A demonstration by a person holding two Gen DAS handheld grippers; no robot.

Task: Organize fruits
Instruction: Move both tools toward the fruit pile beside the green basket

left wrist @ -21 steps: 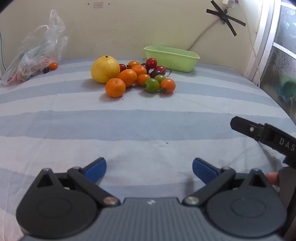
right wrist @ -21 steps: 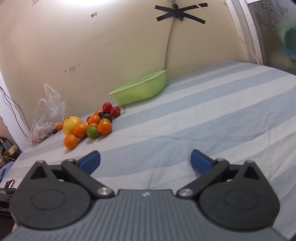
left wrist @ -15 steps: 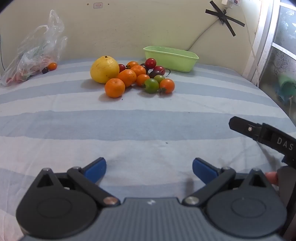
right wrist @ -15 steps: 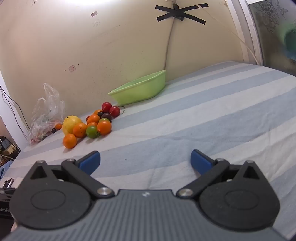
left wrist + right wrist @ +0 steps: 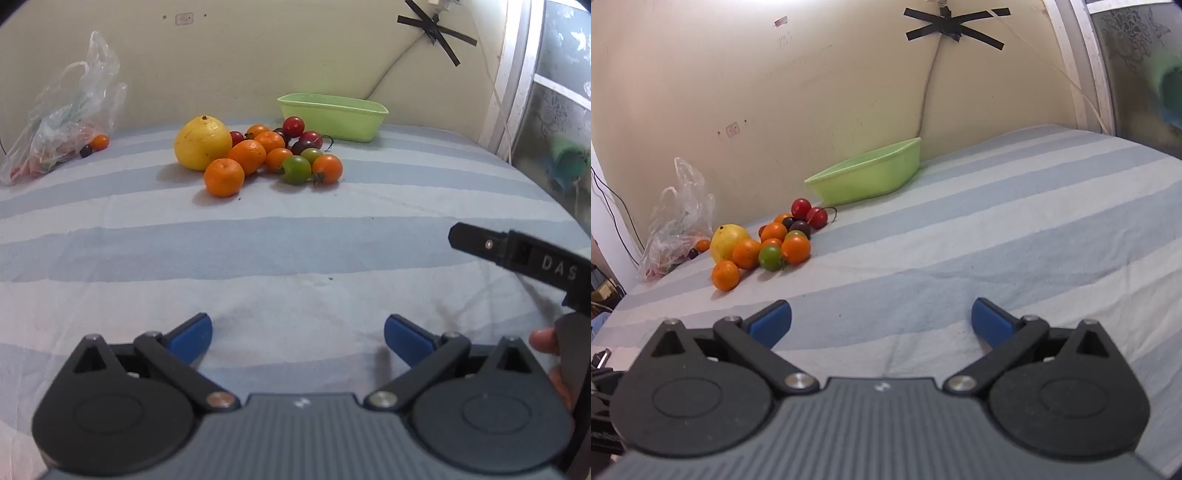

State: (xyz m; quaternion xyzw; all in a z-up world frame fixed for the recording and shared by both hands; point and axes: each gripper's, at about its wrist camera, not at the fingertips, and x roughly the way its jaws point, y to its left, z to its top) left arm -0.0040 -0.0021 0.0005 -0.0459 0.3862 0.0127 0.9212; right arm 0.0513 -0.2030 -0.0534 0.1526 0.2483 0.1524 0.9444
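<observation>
At about 10 o'clock from our left gripper (image 5: 298,334) there's a clear plastic bag (image 5: 62,122) against the wall, probably with a few small fruits inside, hard to tell through the crinkles. Around 12 o'clock sits the fruit pile (image 5: 258,155) on the striped sheet (image 5: 295,251): a big yellow citrus (image 5: 202,142), oranges and cherry tomatoes all bunched together. The green tray (image 5: 332,116) is just behind it at 1 o'clock. Both our grippers have their jaws spread wide with nothing between them; the right gripper (image 5: 881,319) sees the pile at 11 o'clock.
</observation>
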